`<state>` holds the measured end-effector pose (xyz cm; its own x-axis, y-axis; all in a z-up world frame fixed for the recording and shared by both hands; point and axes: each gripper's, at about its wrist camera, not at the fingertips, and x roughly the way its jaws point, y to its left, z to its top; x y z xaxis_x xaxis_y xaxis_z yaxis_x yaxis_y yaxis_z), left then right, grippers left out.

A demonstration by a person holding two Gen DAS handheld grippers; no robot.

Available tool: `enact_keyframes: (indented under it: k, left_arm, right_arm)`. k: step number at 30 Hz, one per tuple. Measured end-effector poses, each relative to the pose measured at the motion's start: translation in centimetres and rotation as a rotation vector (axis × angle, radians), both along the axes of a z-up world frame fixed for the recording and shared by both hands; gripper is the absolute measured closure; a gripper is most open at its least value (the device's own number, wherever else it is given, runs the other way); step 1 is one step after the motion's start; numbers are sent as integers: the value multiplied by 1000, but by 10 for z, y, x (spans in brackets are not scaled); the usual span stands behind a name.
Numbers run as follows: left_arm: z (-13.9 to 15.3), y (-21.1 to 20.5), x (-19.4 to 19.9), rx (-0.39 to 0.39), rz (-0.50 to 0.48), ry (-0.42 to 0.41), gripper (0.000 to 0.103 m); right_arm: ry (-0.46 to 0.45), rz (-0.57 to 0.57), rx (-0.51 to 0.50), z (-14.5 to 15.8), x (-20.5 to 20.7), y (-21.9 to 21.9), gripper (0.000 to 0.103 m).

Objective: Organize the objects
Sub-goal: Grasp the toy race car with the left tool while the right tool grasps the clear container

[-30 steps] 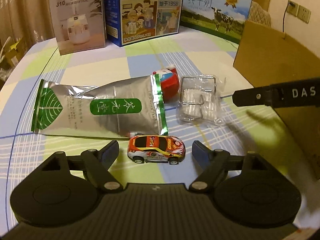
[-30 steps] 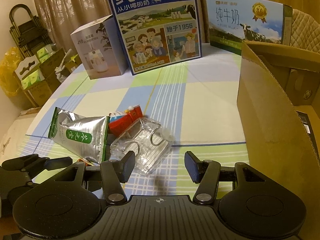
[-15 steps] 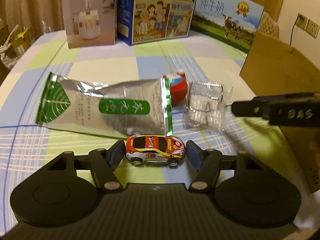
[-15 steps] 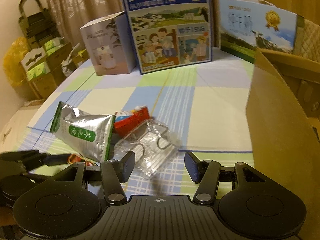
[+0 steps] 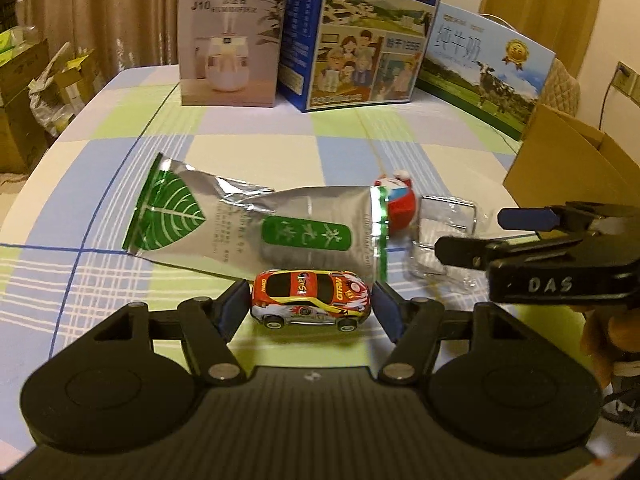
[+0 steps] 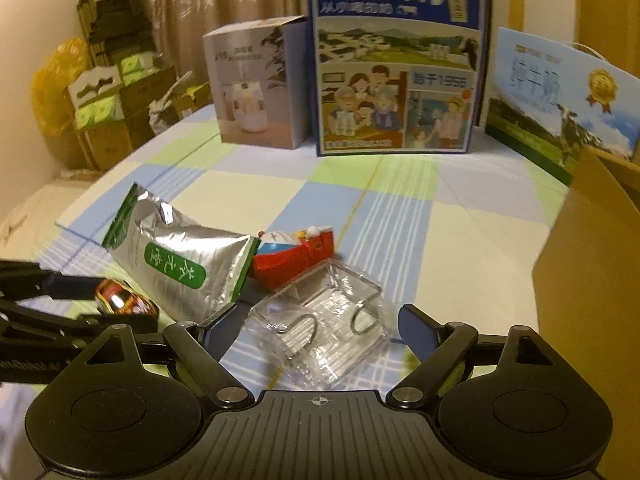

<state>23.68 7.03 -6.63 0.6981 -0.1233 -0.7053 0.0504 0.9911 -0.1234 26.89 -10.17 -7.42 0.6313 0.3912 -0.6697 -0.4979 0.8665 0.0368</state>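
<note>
A small red, yellow and white toy car [image 5: 310,300] stands on the checked tablecloth [image 5: 240,152]. My left gripper [image 5: 308,306] is shut on it, one finger against each end. Behind the car lies a silver tea pouch [image 5: 256,224] with a green label, and beside that a red cartoon figure toy [image 5: 400,204]. My right gripper [image 6: 316,330] is open, with its fingers on either side of a clear plastic pack of metal hooks [image 6: 320,328]. In the left wrist view the right gripper [image 5: 472,232] reaches in from the right over that pack [image 5: 436,248].
An open cardboard box [image 6: 592,264] stands at the right edge of the table. A white humidifier box [image 5: 228,40], a blue milk carton box [image 5: 360,36] and a second milk box [image 5: 488,76] line the back. Cartons and bags are stacked beyond the table's left side [image 6: 104,104].
The left fingers closed in from wide open until they met the car's ends. The right gripper moved forward and lower, so the clear pack now lies between its fingers.
</note>
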Motion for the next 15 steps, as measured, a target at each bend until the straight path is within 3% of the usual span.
enact_keyframes:
  k: [7,15]
  left_arm:
    - [1,6,1,-19,14,-3,41]
    - [-1,5,3,-20,10,5,41]
  right_arm:
    - [-27,28,-85,-16,9,14,14]
    - [-37,23,-93,-29,19,18,9]
